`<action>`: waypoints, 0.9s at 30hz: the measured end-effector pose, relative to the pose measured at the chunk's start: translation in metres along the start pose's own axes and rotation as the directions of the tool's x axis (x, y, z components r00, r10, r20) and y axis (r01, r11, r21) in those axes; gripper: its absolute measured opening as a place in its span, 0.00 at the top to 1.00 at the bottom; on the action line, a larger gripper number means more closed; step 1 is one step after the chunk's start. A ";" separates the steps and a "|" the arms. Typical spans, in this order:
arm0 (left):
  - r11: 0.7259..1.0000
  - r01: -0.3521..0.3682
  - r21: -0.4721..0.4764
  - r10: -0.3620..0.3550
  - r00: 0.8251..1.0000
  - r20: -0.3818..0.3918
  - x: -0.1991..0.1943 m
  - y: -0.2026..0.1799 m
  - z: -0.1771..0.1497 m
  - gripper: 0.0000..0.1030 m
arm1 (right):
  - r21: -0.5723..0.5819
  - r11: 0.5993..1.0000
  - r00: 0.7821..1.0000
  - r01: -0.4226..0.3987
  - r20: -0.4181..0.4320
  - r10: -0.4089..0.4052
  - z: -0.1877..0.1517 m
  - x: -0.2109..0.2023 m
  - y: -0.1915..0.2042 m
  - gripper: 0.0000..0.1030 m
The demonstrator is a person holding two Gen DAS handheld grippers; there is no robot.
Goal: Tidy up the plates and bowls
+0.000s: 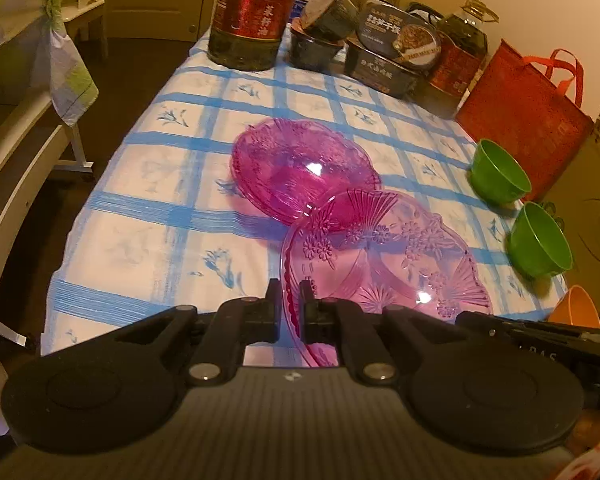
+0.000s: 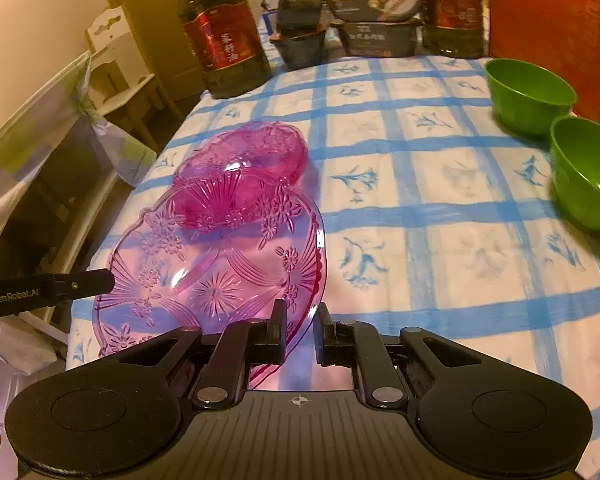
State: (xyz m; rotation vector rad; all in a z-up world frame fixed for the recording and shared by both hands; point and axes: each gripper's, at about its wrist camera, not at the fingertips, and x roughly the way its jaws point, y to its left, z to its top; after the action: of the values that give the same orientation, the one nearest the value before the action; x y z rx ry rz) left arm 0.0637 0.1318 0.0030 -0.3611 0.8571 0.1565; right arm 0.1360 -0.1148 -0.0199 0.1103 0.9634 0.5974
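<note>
Pink plate (image 1: 384, 256) rim sits between both jaws, seemingly pinched.

A big oil bottle (image 1: 256, 12) stands top centre, food boxes (image 1: 384, 46) beside it, red bag (image 1: 528, 104) right.

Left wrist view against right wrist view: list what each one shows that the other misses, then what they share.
Only the left wrist view shows the orange bowl at the table's right edge, the red bag's handles, and the left gripper with its jaws shut on the near pink plate.

Only the right wrist view shows the right gripper, jaws slightly apart at that plate's other rim.

Both show the far pink plate, two green bowls, the oil bottle and the checked tablecloth.
</note>
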 end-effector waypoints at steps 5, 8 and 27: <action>1.000 -0.011 0.006 0.011 1.000 0.011 0.003 0.005 0.011 0.94 | -0.019 1.000 1.000 -0.008 0.005 0.008 0.010 0.008 0.006 0.87; 1.000 -0.020 0.005 0.020 1.000 0.022 0.007 0.006 0.021 0.94 | -0.032 0.999 1.000 -0.010 0.010 0.011 0.024 0.015 0.009 0.87; 0.997 -0.071 0.014 0.070 0.997 0.039 0.086 0.025 0.109 0.94 | -0.059 0.998 1.000 -0.006 0.006 0.006 0.120 0.097 0.014 0.87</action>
State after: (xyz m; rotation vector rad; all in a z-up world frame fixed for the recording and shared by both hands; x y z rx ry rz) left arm 0.1894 0.1947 -0.0034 -0.3125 0.8330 0.2217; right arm 0.2669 -0.0319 -0.0169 0.0630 0.9389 0.6302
